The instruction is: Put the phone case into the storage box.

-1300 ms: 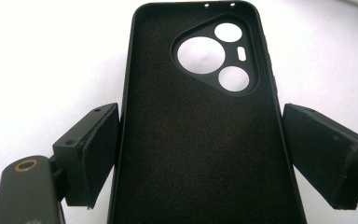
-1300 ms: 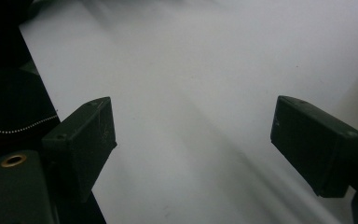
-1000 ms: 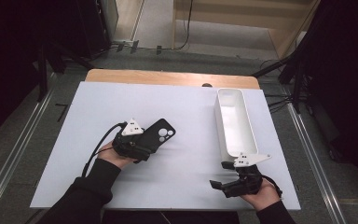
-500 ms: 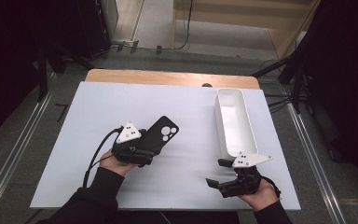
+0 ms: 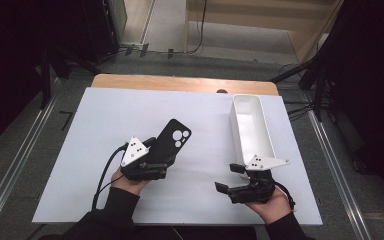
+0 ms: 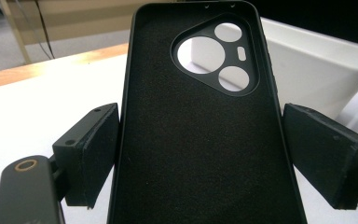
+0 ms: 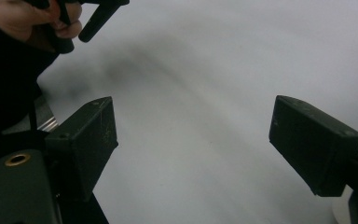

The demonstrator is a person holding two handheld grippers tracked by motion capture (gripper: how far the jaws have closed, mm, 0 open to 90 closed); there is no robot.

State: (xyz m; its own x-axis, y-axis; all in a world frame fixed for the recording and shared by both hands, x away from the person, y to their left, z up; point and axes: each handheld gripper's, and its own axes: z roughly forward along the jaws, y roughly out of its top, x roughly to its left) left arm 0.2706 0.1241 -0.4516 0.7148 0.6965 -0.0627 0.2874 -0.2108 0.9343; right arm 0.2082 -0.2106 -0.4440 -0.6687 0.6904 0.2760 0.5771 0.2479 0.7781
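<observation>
Black case [image 6: 200, 140] clamped in left gripper [image 5: 156, 161], carried toward white bin [image 5: 252, 131].
Right gripper [image 5: 230, 179]: jaws apart, empty. Next: likely lower the case into bin.

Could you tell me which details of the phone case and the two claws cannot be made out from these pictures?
- Phone case: its lower end is cut off by the bottom edge of the left gripper view; in the high view the left claw covers it.
- Case's outer face: turned away from both cameras.
- Right claw: the white table beyond it is blurred.
- White bin: its near end is hidden by the right claw's grey plate.
</observation>
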